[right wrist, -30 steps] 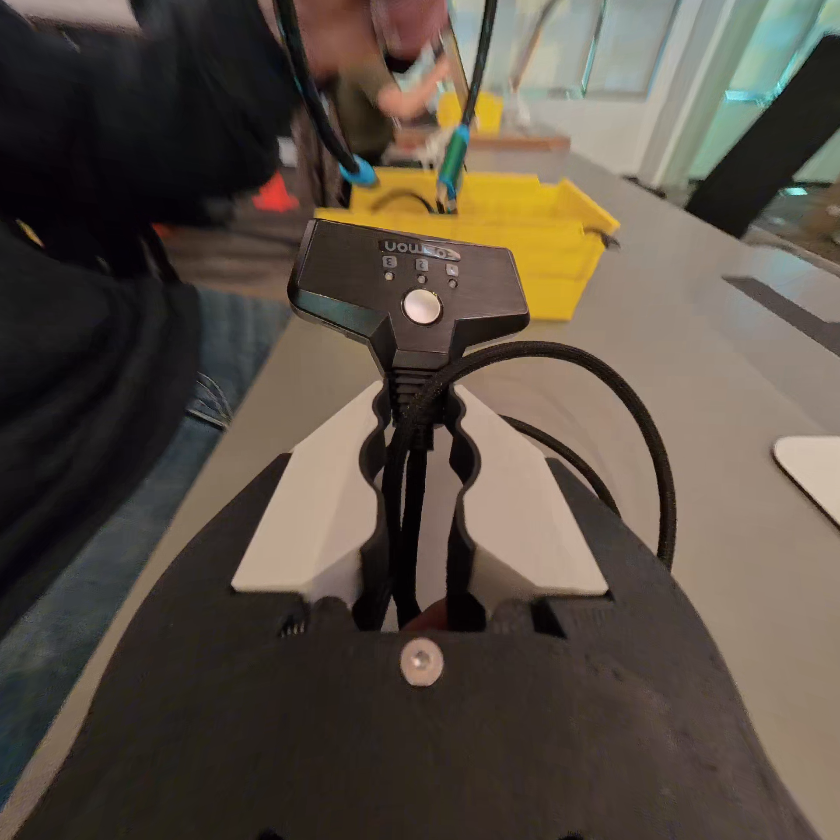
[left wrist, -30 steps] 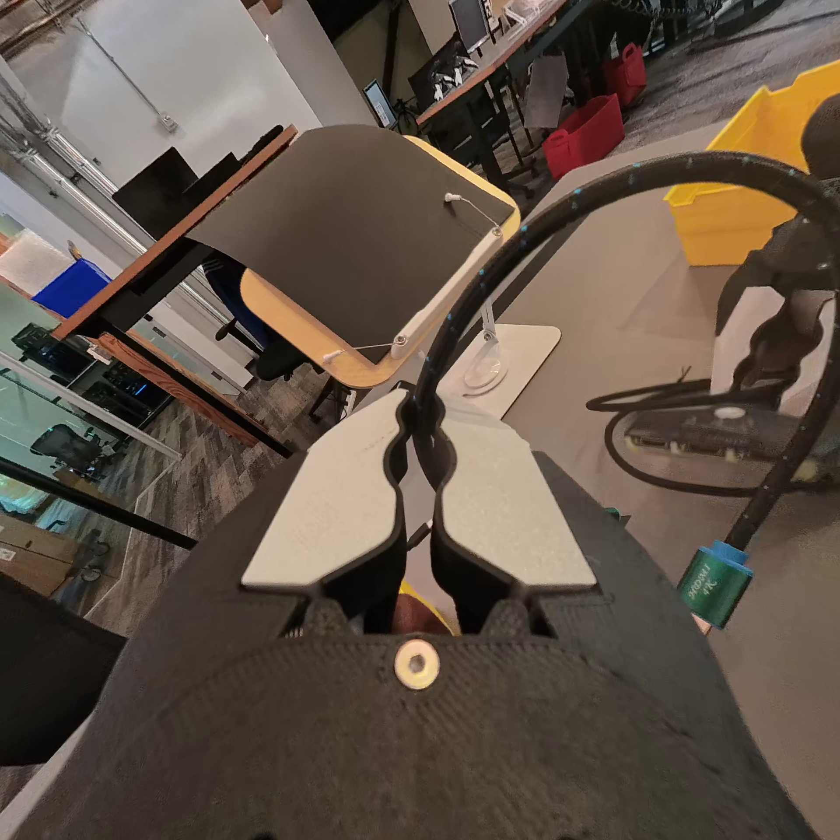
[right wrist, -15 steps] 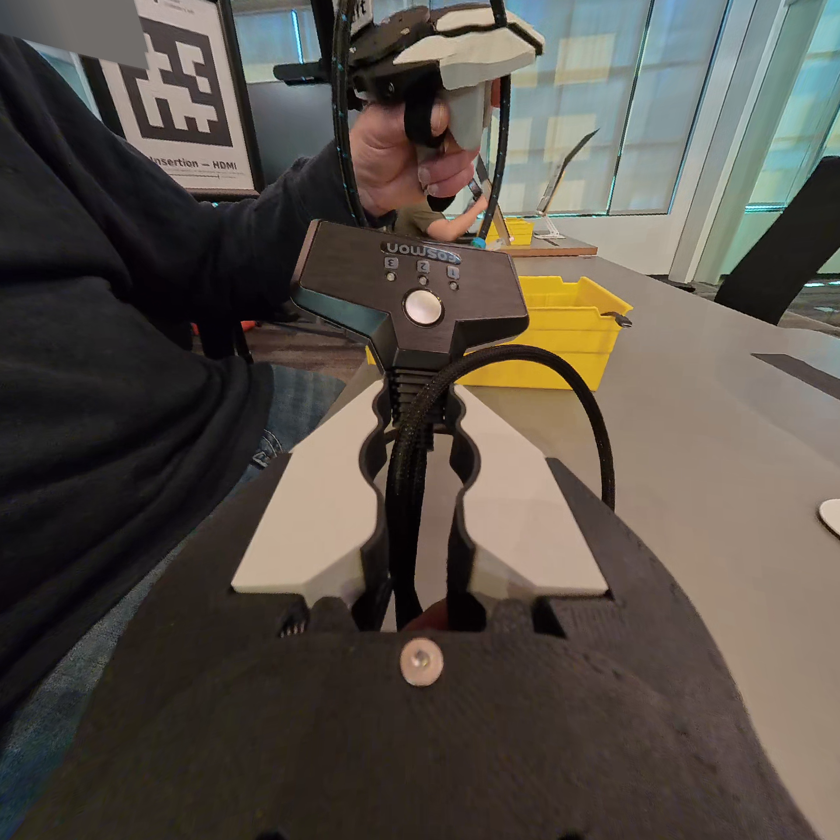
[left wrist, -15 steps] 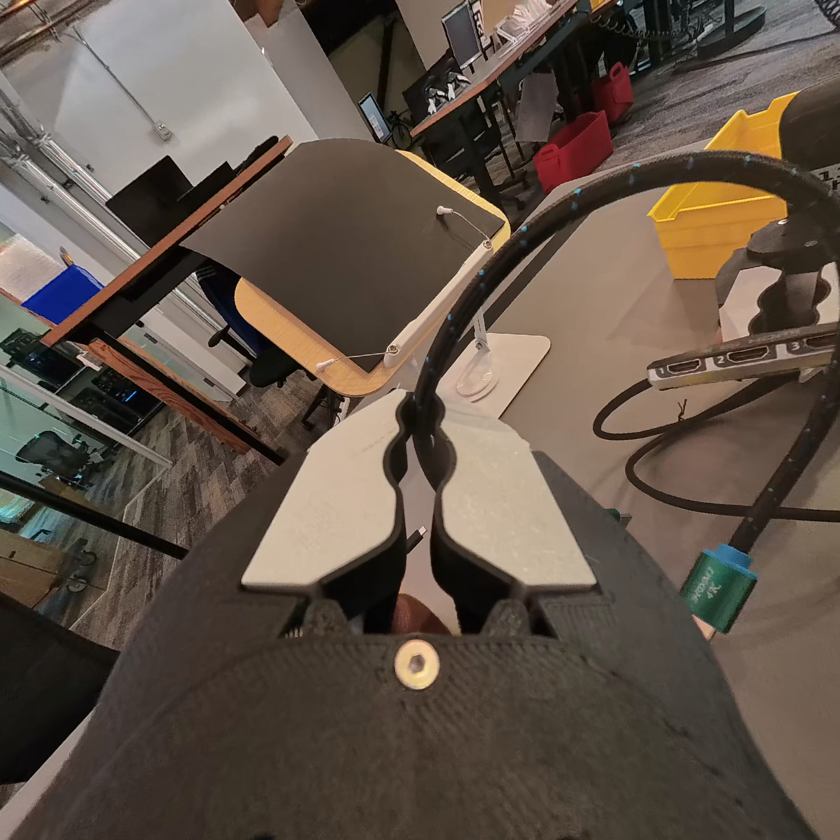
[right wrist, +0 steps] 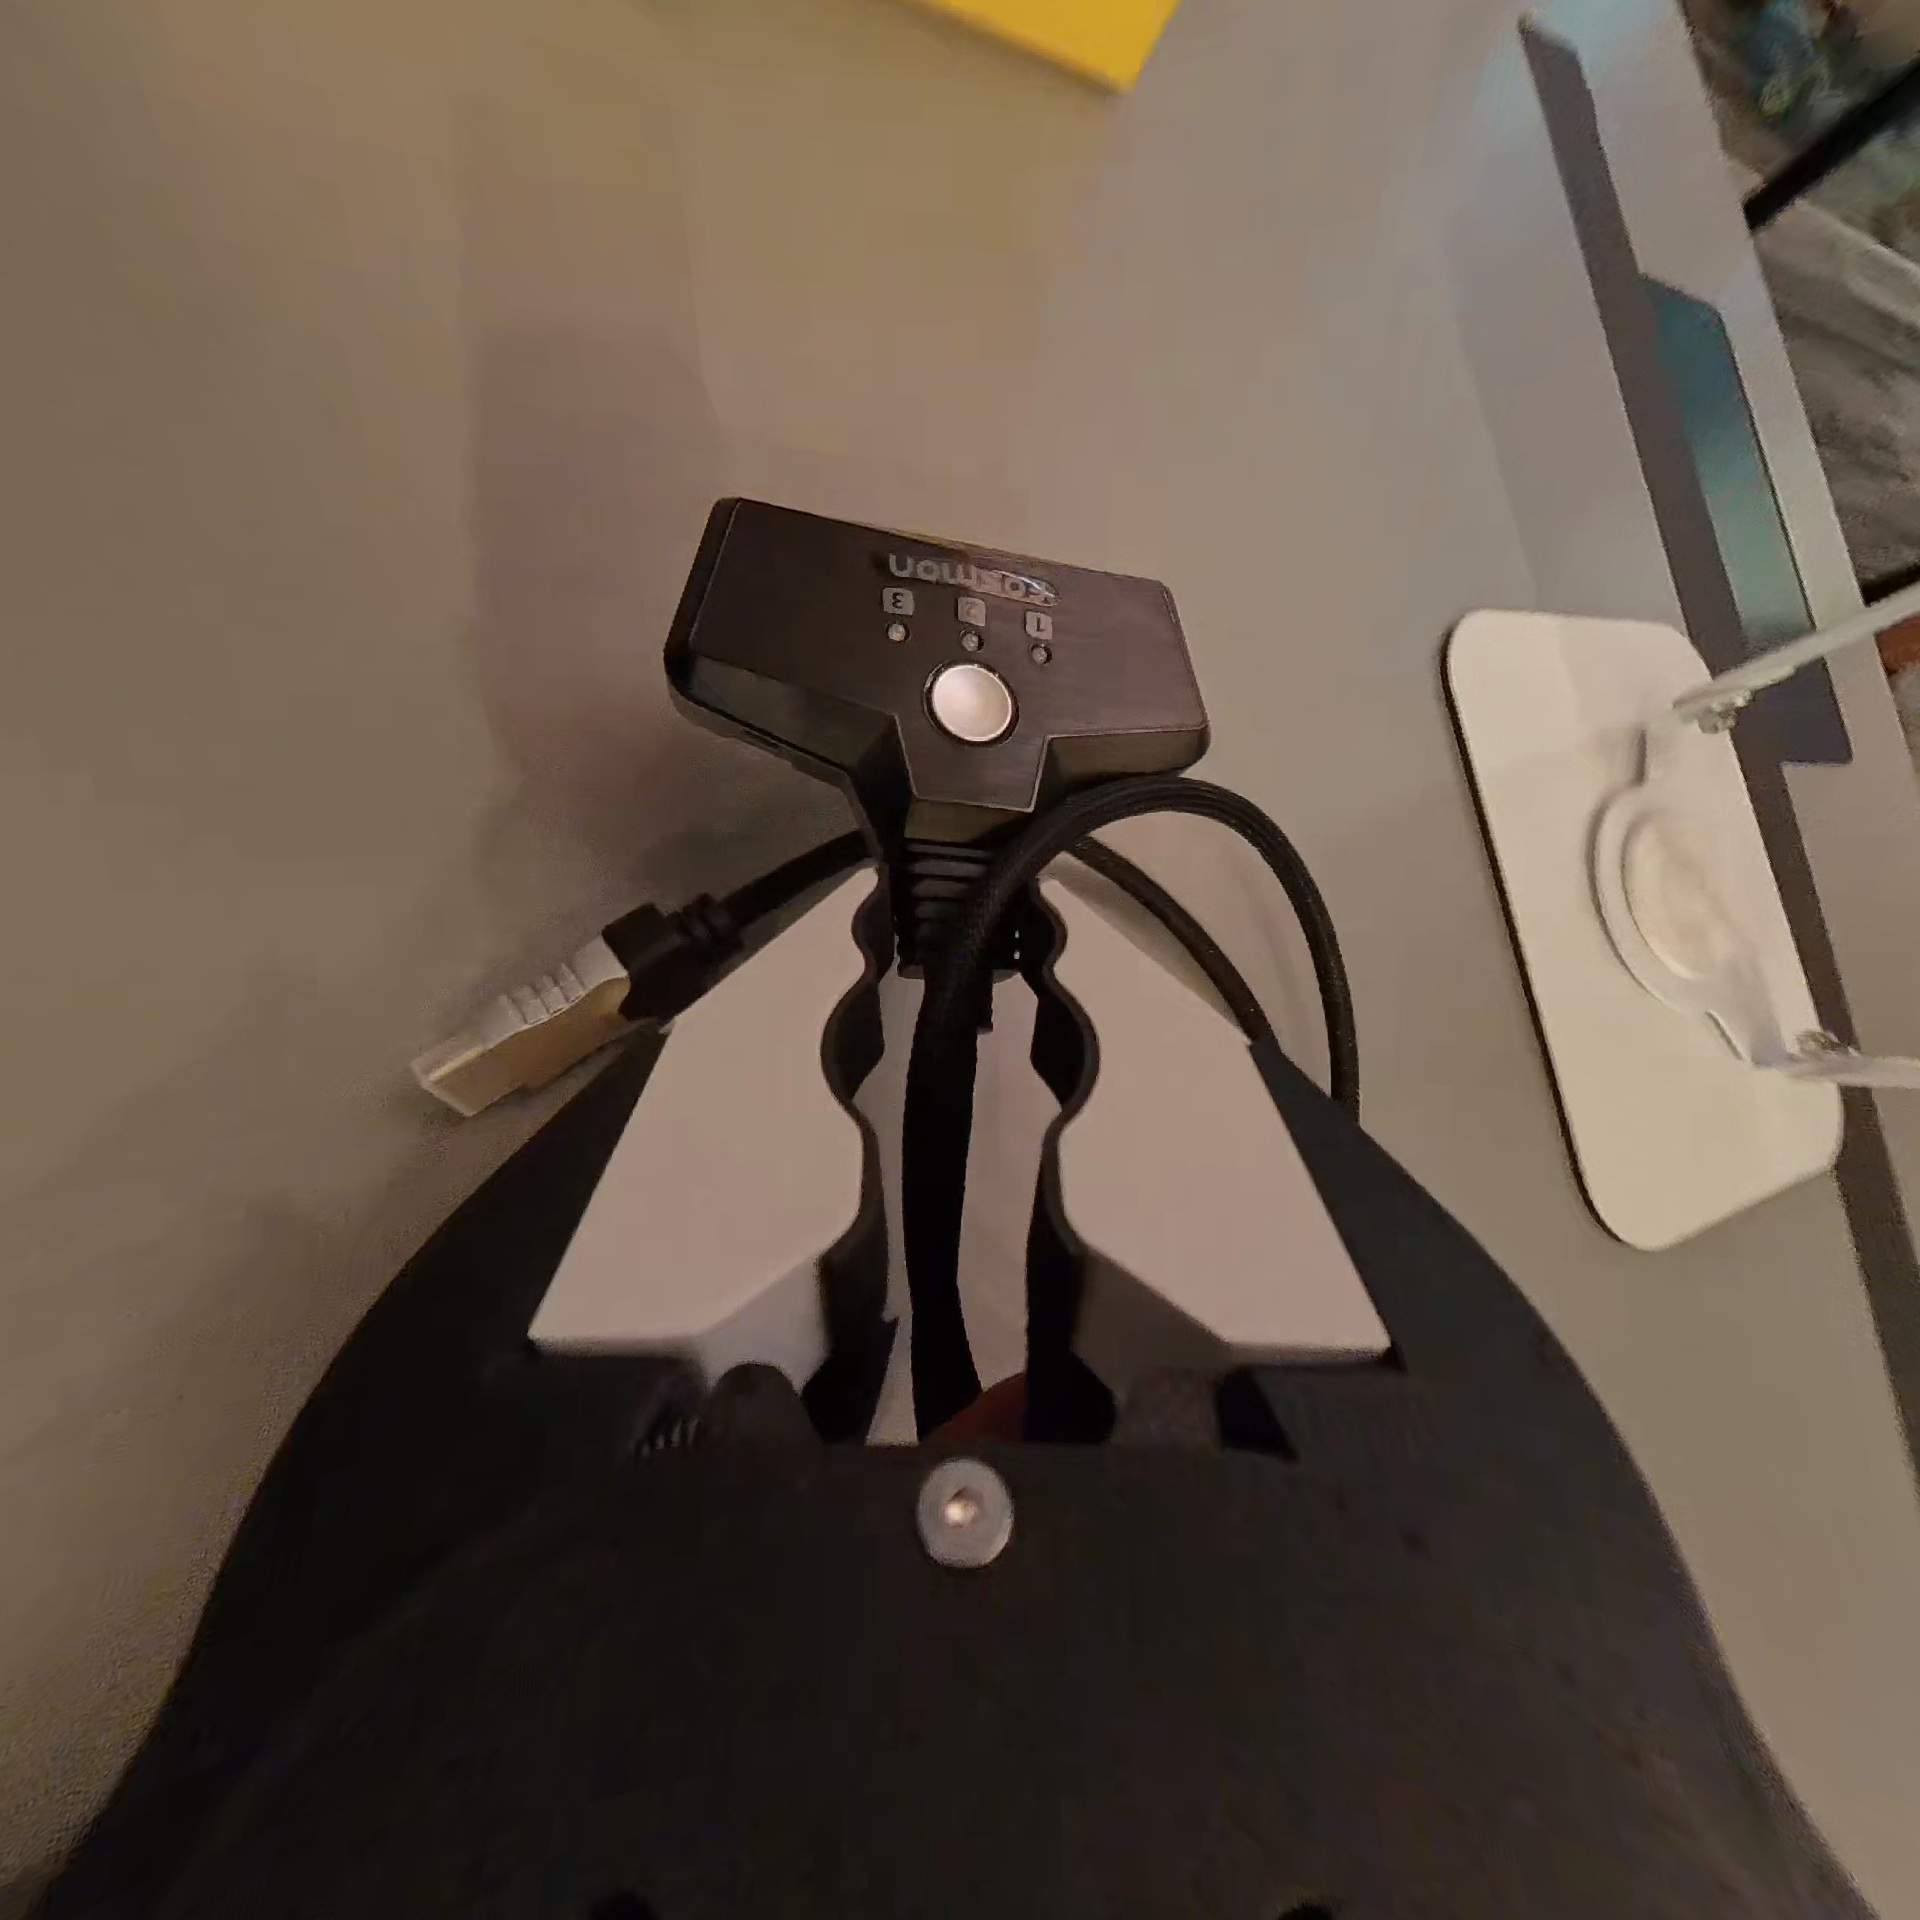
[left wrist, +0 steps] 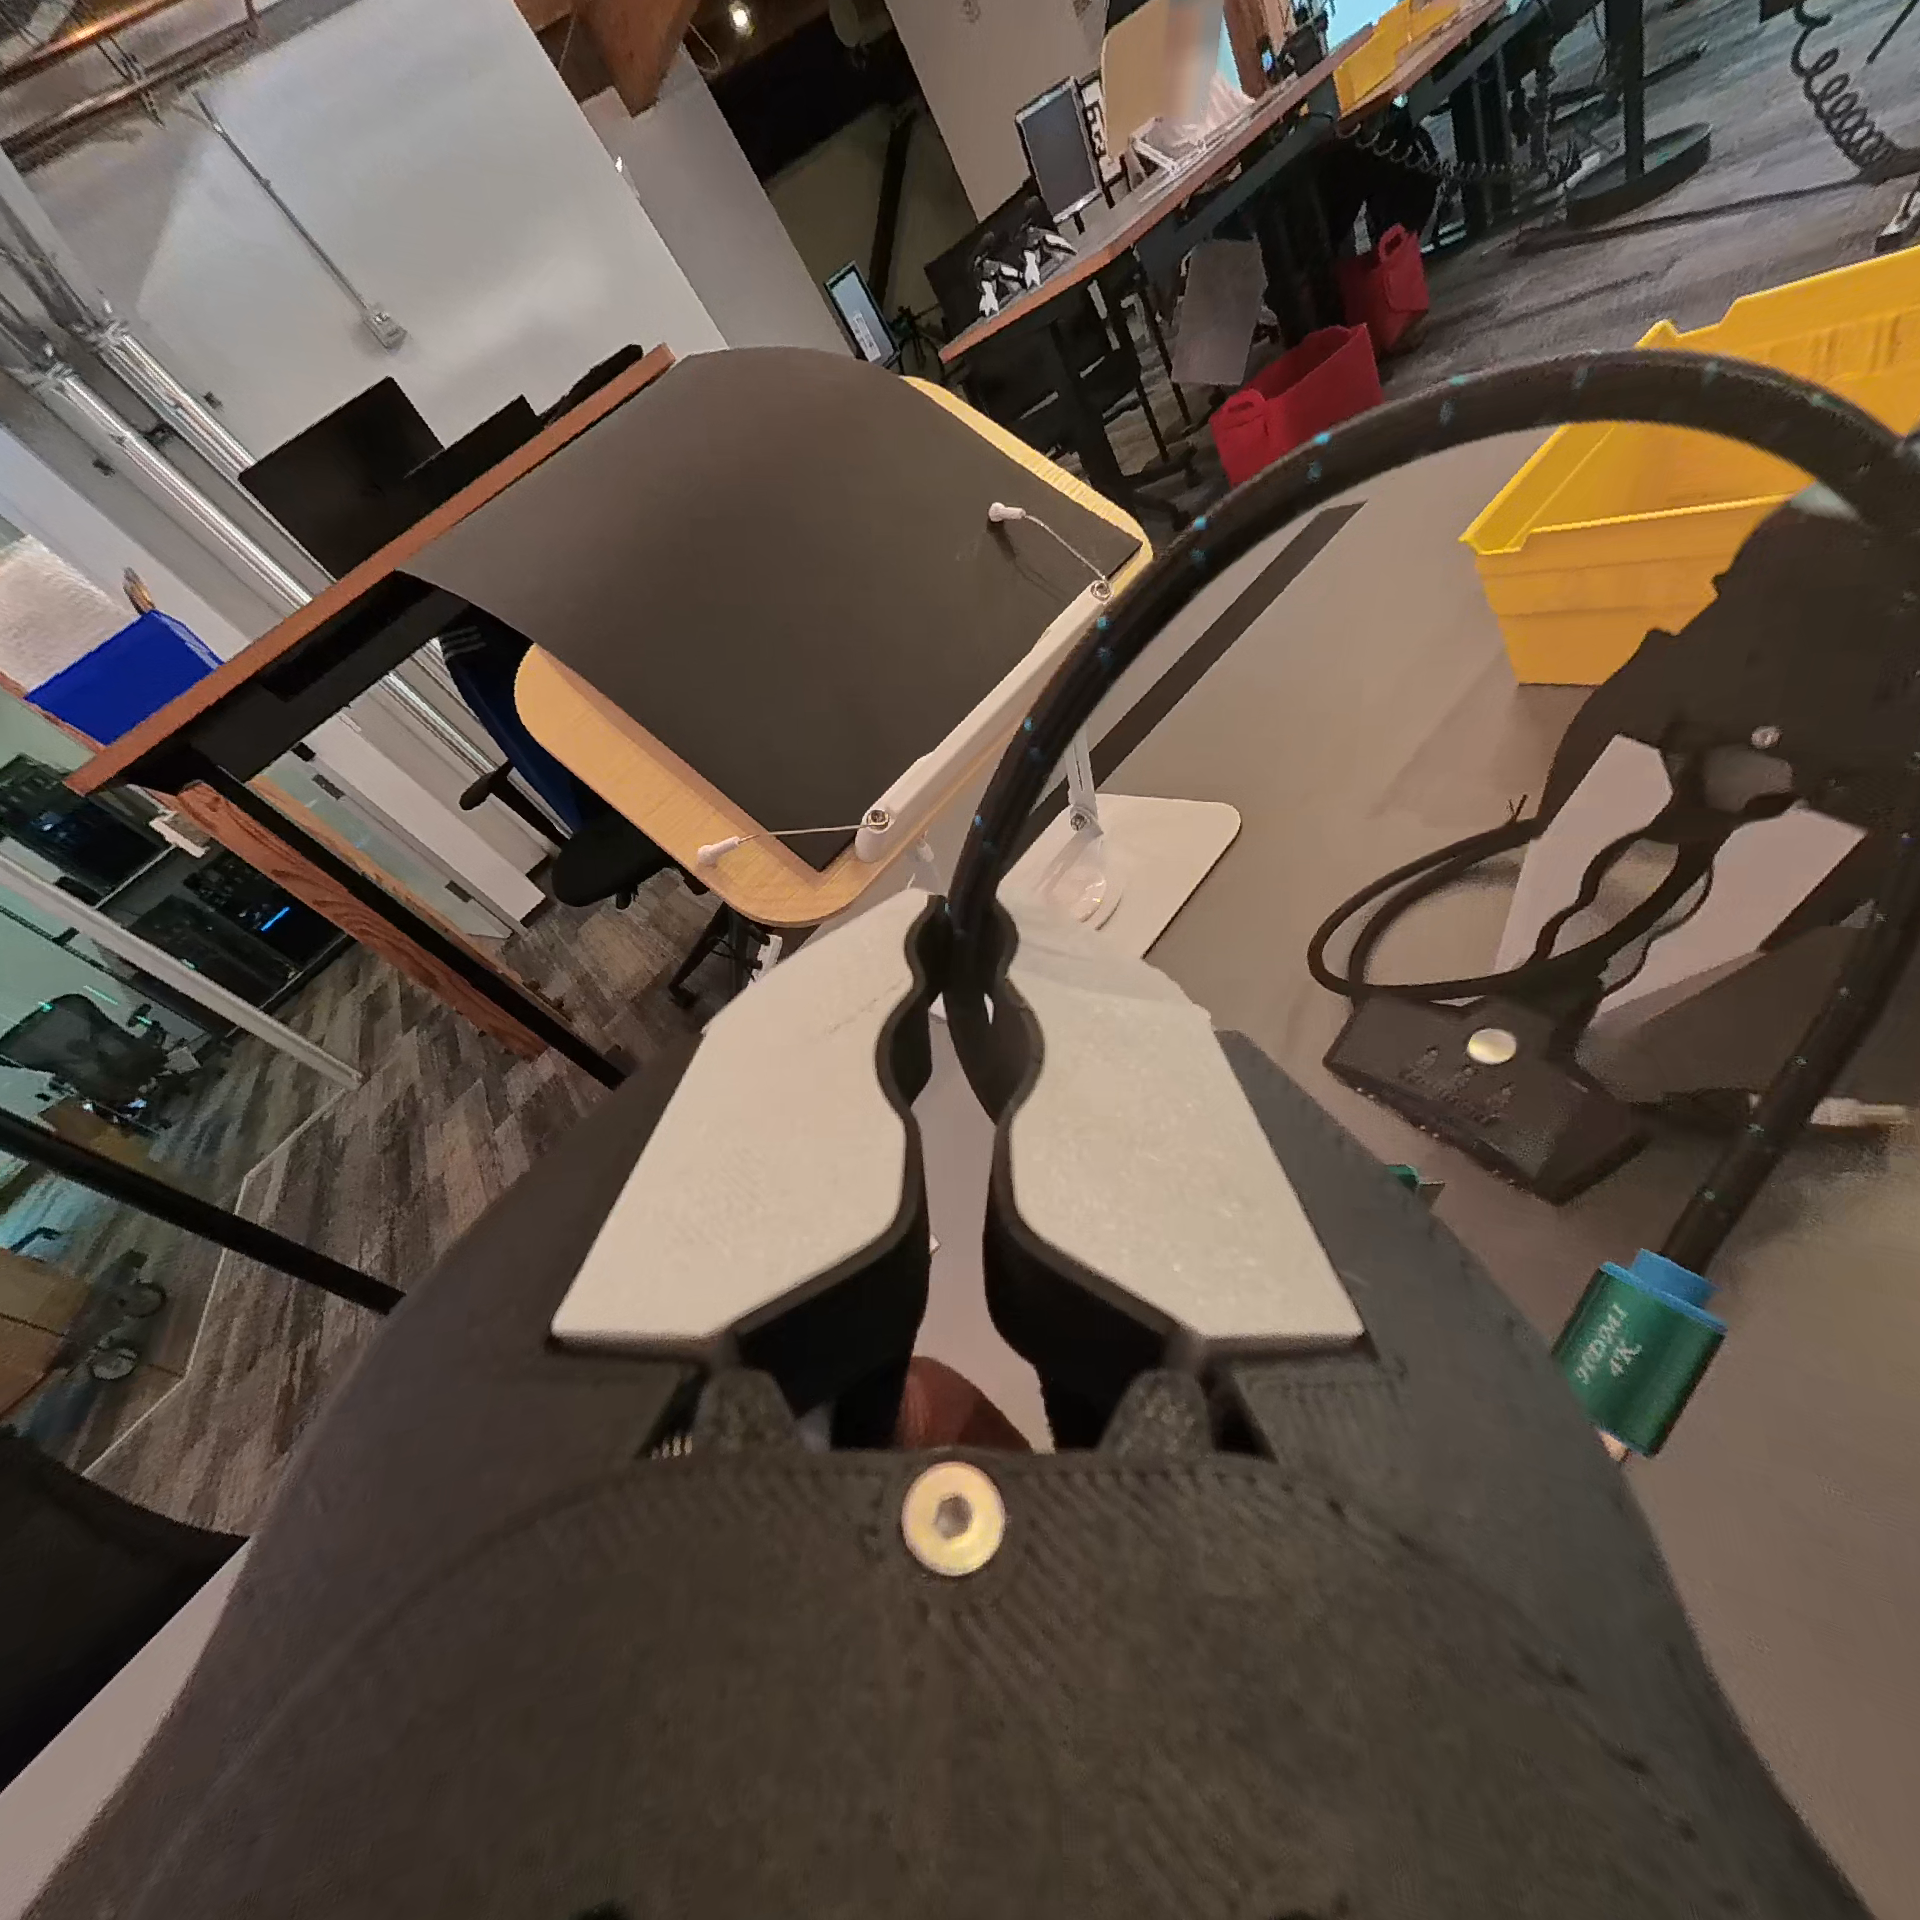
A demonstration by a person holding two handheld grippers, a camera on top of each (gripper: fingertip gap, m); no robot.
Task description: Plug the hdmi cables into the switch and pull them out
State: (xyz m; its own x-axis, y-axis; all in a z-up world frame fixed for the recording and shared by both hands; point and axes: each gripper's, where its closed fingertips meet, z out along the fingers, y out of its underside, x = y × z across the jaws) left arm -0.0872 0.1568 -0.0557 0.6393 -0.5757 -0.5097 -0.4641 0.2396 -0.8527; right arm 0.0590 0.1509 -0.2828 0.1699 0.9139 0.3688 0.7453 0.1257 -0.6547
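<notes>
Left gripper (left wrist: 961, 940) is clamped on a black braided hdmi cable (left wrist: 1117, 623) with blue flecks, pinched at the scalloped tips of its pale, grainy fingers (left wrist: 774, 1164). From there the cable arches up and to the right, then drops to a green metal plug (left wrist: 1636, 1361) with a blue collar that hangs free, just above the grey bench (left wrist: 1351, 707). Right of it, farther off, the black switch (left wrist: 1475, 1091) sits low at the bench surface under the right gripper (left wrist: 1642, 883), its own thin cable looped behind. A yellow plastic bin (left wrist: 1621, 561) stands at the far right, and a white flat-based stand (left wrist: 1132, 862) holds a curved black sheet (left wrist: 769, 561) near the bench's left edge, beyond which the floor drops away.

Right gripper (right wrist: 956, 935), seen in its own view, is closed on the ribbed strain relief at the switch's (right wrist: 935, 675) neck. The switch is a brushed-black T-shaped box with a round silver button and three small lamps. Its braided lead (right wrist: 1288, 904) curls off to the right and back under the gripper. A silver-and-black connector (right wrist: 540, 1023) lies on the bench (right wrist: 416, 416) just left of the fingers. Open smooth bench lies beyond and to the left; the white stand base (right wrist: 1621, 935) sits to the right, near the bench edge.
</notes>
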